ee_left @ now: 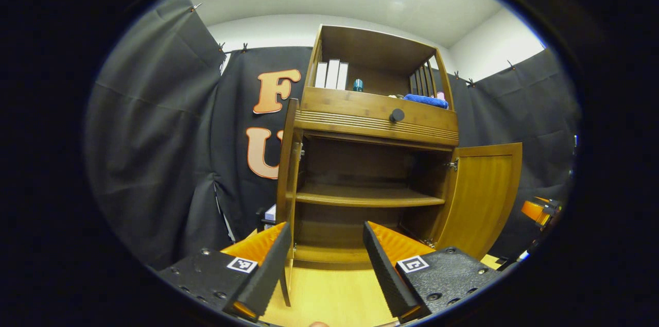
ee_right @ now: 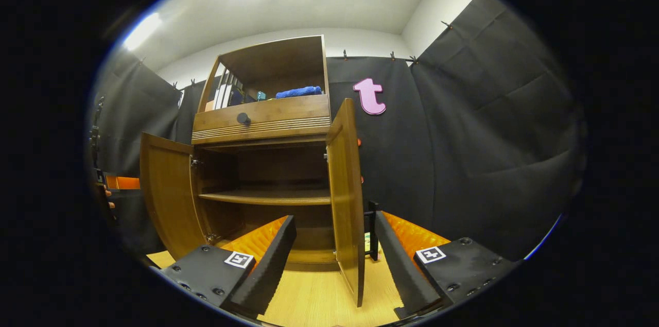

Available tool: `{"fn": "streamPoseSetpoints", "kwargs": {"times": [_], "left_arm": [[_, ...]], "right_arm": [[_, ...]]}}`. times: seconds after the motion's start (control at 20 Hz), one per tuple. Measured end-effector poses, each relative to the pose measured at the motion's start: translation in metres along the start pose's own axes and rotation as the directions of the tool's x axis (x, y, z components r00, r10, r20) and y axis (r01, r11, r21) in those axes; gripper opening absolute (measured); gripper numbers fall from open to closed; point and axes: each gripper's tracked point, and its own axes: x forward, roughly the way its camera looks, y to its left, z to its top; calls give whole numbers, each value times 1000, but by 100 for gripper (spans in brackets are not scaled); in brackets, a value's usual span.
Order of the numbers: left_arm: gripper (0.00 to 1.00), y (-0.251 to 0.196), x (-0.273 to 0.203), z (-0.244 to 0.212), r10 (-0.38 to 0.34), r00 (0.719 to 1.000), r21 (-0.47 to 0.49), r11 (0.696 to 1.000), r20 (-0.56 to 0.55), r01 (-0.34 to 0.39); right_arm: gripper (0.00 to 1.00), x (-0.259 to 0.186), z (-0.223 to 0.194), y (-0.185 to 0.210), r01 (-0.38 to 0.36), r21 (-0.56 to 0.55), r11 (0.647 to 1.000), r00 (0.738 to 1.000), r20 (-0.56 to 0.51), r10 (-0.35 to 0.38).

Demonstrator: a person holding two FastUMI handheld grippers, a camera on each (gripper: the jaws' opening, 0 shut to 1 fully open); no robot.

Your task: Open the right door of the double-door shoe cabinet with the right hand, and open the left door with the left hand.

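Standing spread, each hand-held gripper (ee_left: 324, 260) (ee_right: 334, 255) faces a swung-out door.
Risk: the left door (ee_left: 286, 198) or right door (ee_right: 347, 198), edge-on between fingers, could get knocked shut.

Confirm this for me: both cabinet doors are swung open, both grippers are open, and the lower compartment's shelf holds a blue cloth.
Not quite. The shelf in the lower compartment is bare in the left gripper view; the blue cloth lies in the top open compartment. The left door and right door are open, as are the left gripper and right gripper.
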Motion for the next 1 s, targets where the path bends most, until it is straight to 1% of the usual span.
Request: {"fn": "streamPoseSetpoints", "kwargs": {"times": [0.2, 0.3, 0.4, 0.45, 0.5, 0.55, 0.6, 0.65, 0.7, 0.75, 1.0], "left_arm": [[82, -5, 0, 6, 10, 1000, 20, 1000, 13, -10], [87, -7, -1, 9, 9, 1000, 32, 999, 26, -10], [88, -10, -3, 13, 8, 999, 41, 999, 40, -9], [97, -12, -3, 15, 5, 999, 44, 999, 45, -7], [88, -13, -4, 15, 7, 999, 45, 999, 46, -9], [88, -15, -4, 16, 2, 999, 48, 999, 46, -4], [88, -17, -5, 16, -2, 999, 52, 999, 47, -1], [88, -17, -5, 18, -1, 999, 55, 998, 50, -1], [93, -18, -5, 19, -1, 999, 58, 998, 49, -2], [88, -19, -5, 18, -4, 999, 58, 998, 50, 1], [88, -26, -6, 21, -20, 998, 59, 998, 59, 17]], "right_arm": [[92, -8, -1, -8, 6, 2, 1000, 1000, 10, -6], [92, -8, -1, -10, 7, 5, 1000, 1000, 11, -7], [92, -7, -2, -11, 7, 9, 1000, 1000, 11, -7], [92, -8, -2, -12, 8, 10, 1000, 1000, 10, -8], [91, -8, -3, -12, 8, 10, 1000, 1000, 8, -8], [99, -8, -4, -12, 8, 9, 1000, 1000, 8, -8], [91, -8, -3, -13, 8, 9, 1000, 1000, 9, -8], [92, -8, -2, -13, 6, 9, 1000, 1000, 11, -6], [92, -9, -2, -13, 6, 10, 1000, 1000, 13, -6], [92, -9, -2, -13, 4, 10, 1000, 1000, 14, -5], [92, -12, 2, -21, 17, 12, 1000, 999, 29, -17]]}}
